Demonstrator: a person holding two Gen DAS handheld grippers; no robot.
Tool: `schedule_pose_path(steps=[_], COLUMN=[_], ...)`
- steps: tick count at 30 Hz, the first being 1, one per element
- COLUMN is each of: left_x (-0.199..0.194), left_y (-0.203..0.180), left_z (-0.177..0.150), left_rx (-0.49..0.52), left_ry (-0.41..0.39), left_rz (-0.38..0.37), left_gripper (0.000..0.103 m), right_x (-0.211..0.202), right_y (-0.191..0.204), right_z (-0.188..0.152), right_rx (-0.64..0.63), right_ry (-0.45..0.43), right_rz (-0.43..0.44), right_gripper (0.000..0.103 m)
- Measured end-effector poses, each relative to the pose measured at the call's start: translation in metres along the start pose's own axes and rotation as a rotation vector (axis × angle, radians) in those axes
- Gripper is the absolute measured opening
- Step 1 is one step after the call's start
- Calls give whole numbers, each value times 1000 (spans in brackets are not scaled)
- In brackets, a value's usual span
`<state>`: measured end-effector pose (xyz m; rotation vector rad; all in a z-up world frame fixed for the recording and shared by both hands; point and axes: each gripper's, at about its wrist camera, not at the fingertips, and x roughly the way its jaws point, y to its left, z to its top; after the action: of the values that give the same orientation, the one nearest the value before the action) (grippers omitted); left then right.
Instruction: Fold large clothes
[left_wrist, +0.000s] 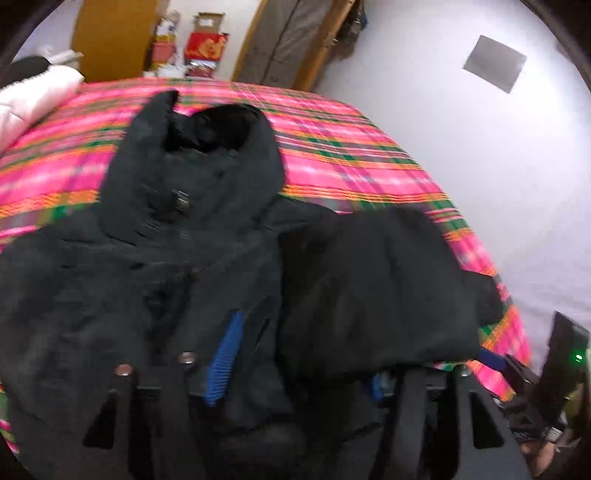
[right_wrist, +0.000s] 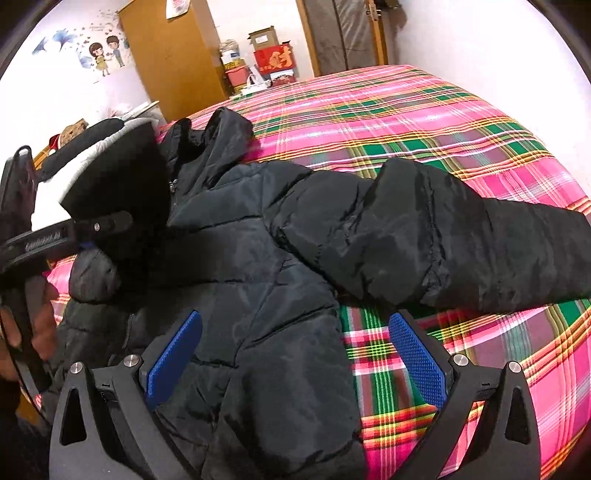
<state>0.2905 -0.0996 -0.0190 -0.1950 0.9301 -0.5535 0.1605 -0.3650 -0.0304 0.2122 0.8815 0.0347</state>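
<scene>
A black puffer jacket (right_wrist: 258, 258) with a hood (left_wrist: 207, 155) lies face up on a bed with a pink plaid cover (right_wrist: 406, 122). Its right sleeve (right_wrist: 461, 240) stretches out to the right. In the left wrist view the jacket (left_wrist: 147, 277) fills the frame, blurred, with a black fold (left_wrist: 369, 288) draped over my left gripper (left_wrist: 299, 354); one blue pad (left_wrist: 225, 354) shows, the other is hidden under cloth. My right gripper (right_wrist: 295, 358) is open, its blue pads (right_wrist: 417, 358) straddling the jacket's right edge. The left gripper body (right_wrist: 48, 240) shows at the right wrist view's left edge.
A pale pink garment (left_wrist: 33, 99) lies at the bed's far left. A wooden wardrobe (right_wrist: 170, 59), boxes (right_wrist: 273, 55) and a door (right_wrist: 343, 33) stand beyond the bed. The bed's right edge meets a white wall (left_wrist: 480, 166).
</scene>
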Motion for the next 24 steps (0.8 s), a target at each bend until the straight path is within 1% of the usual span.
schedule_pose_path(steps=[3, 7, 9, 10, 13, 15, 17, 19, 21, 22, 23, 24], left_x=[-7, -32, -49, -49, -69, -79, -80, -77, -75, -74, -74, -73], left_y=[-7, -5, -2, 3, 20, 37, 57, 78, 102, 112, 123, 134], left_z=[-6, -11, -14, -13, -17, -19, -18, -18, -17, -17, -17, -18], left_rx=[3, -13, -21, -23, -50, -77, -104, -132, -167, -181, -196, -226], left_ry=[-2, -10, -31, -43, -82, -107, -127, -124, -116, -112, -108, -100], left_rz=[-40, -59, -72, -77, -97, -84, -29, 77, 176, 216, 265, 312], left_gripper=[66, 66, 66, 67, 70, 70, 70, 70, 68, 68, 68, 68], right_x=[1, -2, -5, -7, -13, -14, -8, 1, 14, 24, 33, 47], right_y=[-1, 0, 4, 6, 17, 25, 33, 41, 54, 63, 69, 76], right_z=[-1, 0, 2, 3, 7, 9, 12, 16, 20, 23, 25, 28], right_rx=[3, 1, -8, -9, -22, -33, -29, -29, -49, -69, -83, -93], right_ry=[3, -6, -11, -17, -38, -45, -35, -16, 4, 14, 23, 47], right_rz=[-6, -2, -5, 0, 11, 10, 14, 24, 30, 31, 33, 39], right_gripper=[101, 101, 101, 101, 101, 101, 101, 95, 74, 68, 54, 44])
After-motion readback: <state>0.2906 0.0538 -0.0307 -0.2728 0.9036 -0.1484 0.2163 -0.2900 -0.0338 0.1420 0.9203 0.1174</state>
